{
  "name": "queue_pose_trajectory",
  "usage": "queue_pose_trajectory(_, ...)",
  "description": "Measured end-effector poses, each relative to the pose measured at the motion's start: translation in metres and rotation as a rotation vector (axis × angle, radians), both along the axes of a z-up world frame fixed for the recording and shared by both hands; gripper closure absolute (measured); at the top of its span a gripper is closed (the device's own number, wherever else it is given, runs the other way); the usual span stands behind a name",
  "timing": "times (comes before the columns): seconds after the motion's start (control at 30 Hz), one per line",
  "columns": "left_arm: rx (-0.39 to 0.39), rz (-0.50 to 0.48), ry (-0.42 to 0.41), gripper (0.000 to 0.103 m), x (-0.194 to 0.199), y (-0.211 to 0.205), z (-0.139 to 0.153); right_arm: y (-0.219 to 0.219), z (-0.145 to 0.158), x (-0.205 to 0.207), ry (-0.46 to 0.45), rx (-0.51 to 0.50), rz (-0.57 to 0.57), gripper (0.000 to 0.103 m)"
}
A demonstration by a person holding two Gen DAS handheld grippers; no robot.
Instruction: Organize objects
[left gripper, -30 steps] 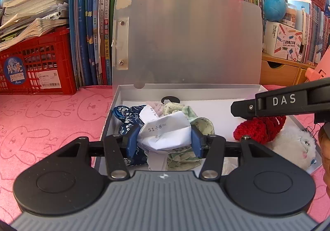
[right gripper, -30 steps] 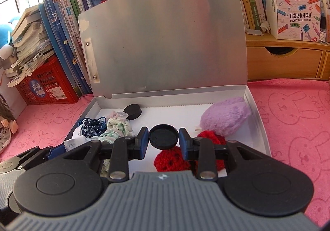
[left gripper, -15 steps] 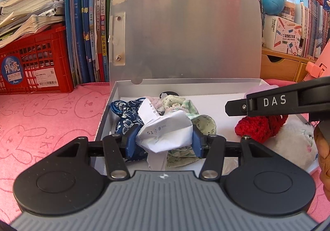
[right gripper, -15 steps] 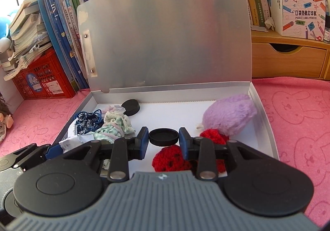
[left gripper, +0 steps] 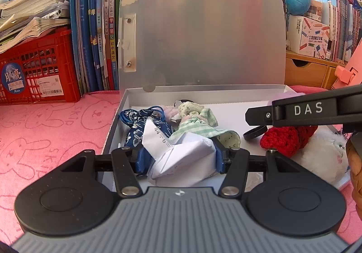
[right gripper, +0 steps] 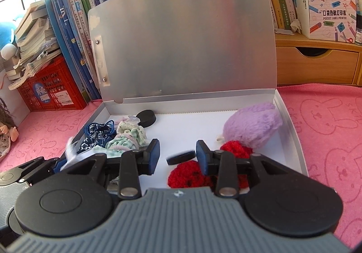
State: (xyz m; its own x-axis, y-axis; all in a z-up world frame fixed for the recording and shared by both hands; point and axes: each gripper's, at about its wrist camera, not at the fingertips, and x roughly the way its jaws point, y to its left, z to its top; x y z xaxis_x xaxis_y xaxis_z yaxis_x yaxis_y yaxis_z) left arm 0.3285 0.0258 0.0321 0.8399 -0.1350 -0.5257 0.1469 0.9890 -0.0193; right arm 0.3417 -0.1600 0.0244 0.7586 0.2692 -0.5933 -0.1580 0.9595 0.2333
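A grey plastic box (left gripper: 117,117) (right gripper: 291,121) stands open on the pink mat, lid upright. My left gripper (left gripper: 178,158) is shut on a crumpled white paper (left gripper: 181,158) over the box's left front. My right gripper (right gripper: 177,158) is open over the box's middle front; a black round lid (right gripper: 181,157) tilts between its fingers, against the right pad. In the box lie blue and green scrunchies (right gripper: 113,135), another black disc (right gripper: 146,117), a red crochet piece (right gripper: 190,173), and a purple plush (right gripper: 251,126). The right gripper's arm (left gripper: 316,110) crosses the left wrist view.
Books (left gripper: 97,27) and a red crate (left gripper: 38,67) stand behind on the left. A wooden drawer unit (right gripper: 316,65) with a label printer box (right gripper: 325,13) stands at the back right. A white plush (left gripper: 323,158) lies at the box's right front. A doll (right gripper: 6,131) sits far left.
My right gripper has opened and let go of the black round lid, which now tilts down between its fingers. My left gripper still holds the paper, moved slightly forward.
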Motion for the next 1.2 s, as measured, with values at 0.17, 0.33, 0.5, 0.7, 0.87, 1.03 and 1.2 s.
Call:
queue_pose_trajectory(0.17,-0.017,0.019,0.013,0.031,-0.004,0.002,0.005,-0.002,0.008,-0.008,-0.023,-0.009,-0.005,0.042)
queue_pose_trajectory(0.33,-0.018,0.037,0.008,0.020,-0.011,0.003,0.013,-0.008,0.020,-0.021,-0.054,-0.025,-0.018,0.037)
queue_pose_trajectory(0.5,-0.019,0.032,-0.011,0.011,-0.024,0.002,0.026,-0.019,0.031,-0.034,-0.076,-0.030,-0.049,0.031)
queue_pose_trajectory(0.7,-0.028,0.007,-0.034,0.004,-0.044,-0.001,0.042,-0.032,0.045,-0.056,-0.106,-0.032,-0.076,0.020)
queue_pose_trajectory(0.87,-0.032,-0.013,-0.043,0.002,-0.066,-0.006,0.053,-0.047,0.056,-0.081,-0.129,-0.036,-0.108,0.013)
queue_pose_trajectory(1.03,-0.014,-0.016,-0.085,0.000,-0.093,-0.010,0.063,-0.060,0.061,-0.107,-0.147,-0.040,-0.139,0.002)
queue_pose_trajectory(1.2,-0.022,-0.017,-0.089,0.000,-0.116,-0.013,0.066,-0.068,0.063,-0.132,-0.162,-0.044,-0.144,0.000)
